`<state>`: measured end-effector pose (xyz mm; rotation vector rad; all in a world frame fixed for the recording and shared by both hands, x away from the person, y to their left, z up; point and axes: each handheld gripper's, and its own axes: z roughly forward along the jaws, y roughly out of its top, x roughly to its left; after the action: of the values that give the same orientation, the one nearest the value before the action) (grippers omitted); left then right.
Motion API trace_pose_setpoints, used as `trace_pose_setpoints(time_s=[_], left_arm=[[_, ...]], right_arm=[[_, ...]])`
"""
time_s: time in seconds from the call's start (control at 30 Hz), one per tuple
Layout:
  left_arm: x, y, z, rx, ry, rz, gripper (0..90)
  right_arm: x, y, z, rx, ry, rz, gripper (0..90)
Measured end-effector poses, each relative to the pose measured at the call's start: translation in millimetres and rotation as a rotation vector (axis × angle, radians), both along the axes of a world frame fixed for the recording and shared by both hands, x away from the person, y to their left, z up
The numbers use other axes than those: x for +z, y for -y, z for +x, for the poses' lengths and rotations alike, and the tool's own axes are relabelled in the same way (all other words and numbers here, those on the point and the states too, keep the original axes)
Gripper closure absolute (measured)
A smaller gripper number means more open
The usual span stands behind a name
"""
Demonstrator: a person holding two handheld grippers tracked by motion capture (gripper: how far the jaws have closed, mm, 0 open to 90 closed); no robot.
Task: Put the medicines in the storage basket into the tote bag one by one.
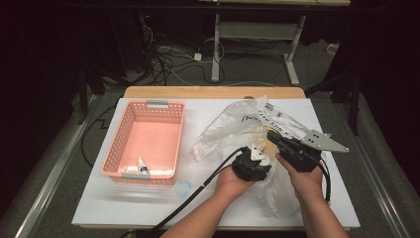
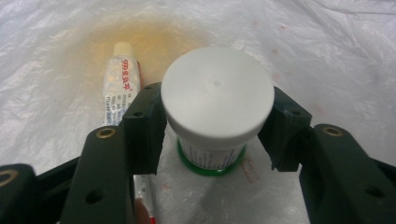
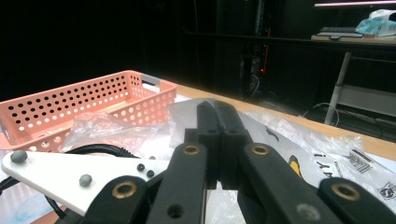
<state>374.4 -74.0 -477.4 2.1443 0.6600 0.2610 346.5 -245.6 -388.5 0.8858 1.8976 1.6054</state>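
1. Left gripper view: the left gripper has its jaws on either side of a white-lidded jar, the pads right at the lid's rim. Whether they press or have just let go I cannot tell.
2. The jar stands inside the clear plastic bag, beside a small ointment tube.
3. Right gripper view: the right gripper is clenched on the bag's film, holding it up.
4. Judged step: lifting the jar out of the bag.
5. Next, probably a firm squeeze, a straight pull clear of the film, then over to the pink basket, where another small tube lies.
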Motion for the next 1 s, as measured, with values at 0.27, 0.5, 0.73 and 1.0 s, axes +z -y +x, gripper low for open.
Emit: trace_pose_setpoints(time_s=[0.27,0.5,0.73,1.0], left_arm=[[1.5,-8.8,-3.0,-0.001,-0.054,-0.031,31.6],[2.8,-24.4,-11.3,-0.016,-0.081,-0.06,25.3],[6.1,-40.8,-25.6,-0.028,-0.071,-0.063,21.0],[13.3,-59.6,-47.0,-0.04,-0.044,-0.082,13.6]], right_arm=[[0.3,0.4,0.1,0.001,0.006,-0.001,90.0],[0.4,0.2,0.0,0.002,0.005,0.0,90.0],[0.1,-0.1,-0.1,0.001,0.0,0.0,90.0],[-0.2,-0.6,-0.5,0.001,0.002,-0.005,90.0]])
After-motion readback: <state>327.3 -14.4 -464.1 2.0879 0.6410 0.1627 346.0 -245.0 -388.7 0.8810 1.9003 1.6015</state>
